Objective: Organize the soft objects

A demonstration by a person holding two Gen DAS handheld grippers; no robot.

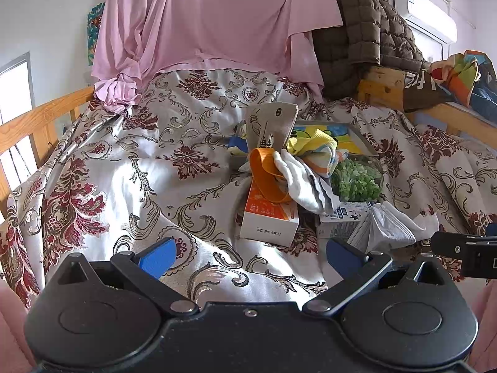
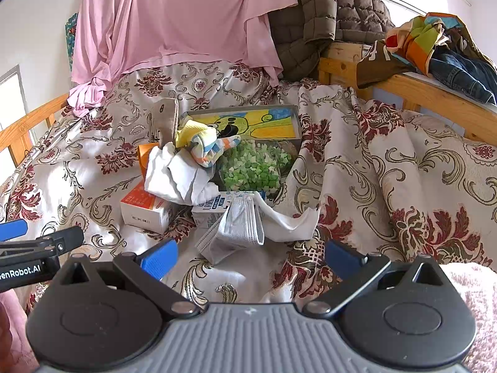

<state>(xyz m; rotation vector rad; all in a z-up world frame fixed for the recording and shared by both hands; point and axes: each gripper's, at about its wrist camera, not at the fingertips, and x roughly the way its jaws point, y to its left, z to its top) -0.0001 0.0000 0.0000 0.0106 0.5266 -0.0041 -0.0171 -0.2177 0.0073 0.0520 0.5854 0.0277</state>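
A heap of small things lies on the floral bedspread (image 1: 130,168). It holds a white sock (image 1: 299,183) (image 2: 177,175), a yellow patterned sock (image 1: 316,150) (image 2: 202,143), a beige sock (image 1: 273,122) (image 2: 164,118), an orange strap (image 1: 265,177) and a grey face mask (image 2: 239,227) (image 1: 385,230). My left gripper (image 1: 250,256) is open, short of the orange-and-white box (image 1: 270,220) (image 2: 146,208). My right gripper (image 2: 250,256) is open just before the mask. Nothing is between either pair of fingers.
A bag of green bits (image 2: 254,168) (image 1: 355,180) and a framed cartoon picture (image 2: 248,122) sit behind the heap. A blue-and-white carton (image 2: 211,208) lies under the mask. Pink cloth (image 1: 202,18) and a brown quilted jacket (image 2: 326,15) hang behind. Wooden rails (image 1: 40,118) (image 2: 435,99) border the bed.
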